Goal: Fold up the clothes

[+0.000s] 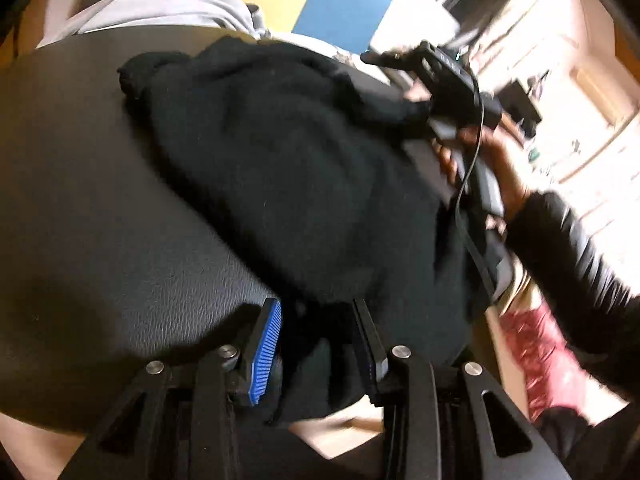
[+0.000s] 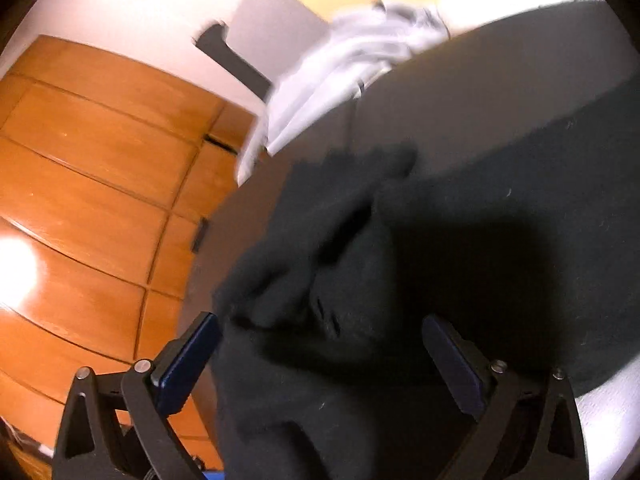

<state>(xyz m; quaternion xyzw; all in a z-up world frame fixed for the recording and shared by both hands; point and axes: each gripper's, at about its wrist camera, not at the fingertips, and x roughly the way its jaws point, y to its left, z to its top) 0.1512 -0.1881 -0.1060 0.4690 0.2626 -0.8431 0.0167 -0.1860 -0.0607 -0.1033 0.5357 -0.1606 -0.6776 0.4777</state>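
A black fleece garment [image 1: 304, 184] lies bunched on a dark leather surface [image 1: 100, 208]. My left gripper [image 1: 318, 316] has its blue-padded fingers [image 1: 266, 344] partly closed around the garment's near edge, with cloth between them. My right gripper [image 1: 432, 80] shows in the left wrist view at the garment's far right side, held by a hand. In the right wrist view the right gripper [image 2: 320, 344] is wide open, its fingers [image 2: 188, 360] straddling a fold of the black garment [image 2: 400, 260].
A light grey garment [image 1: 168, 12] lies at the far edge of the dark surface; it also shows in the right wrist view [image 2: 360, 52]. A wooden cabinet [image 2: 92, 184] stands to the left. A pink item [image 1: 540, 356] is at lower right.
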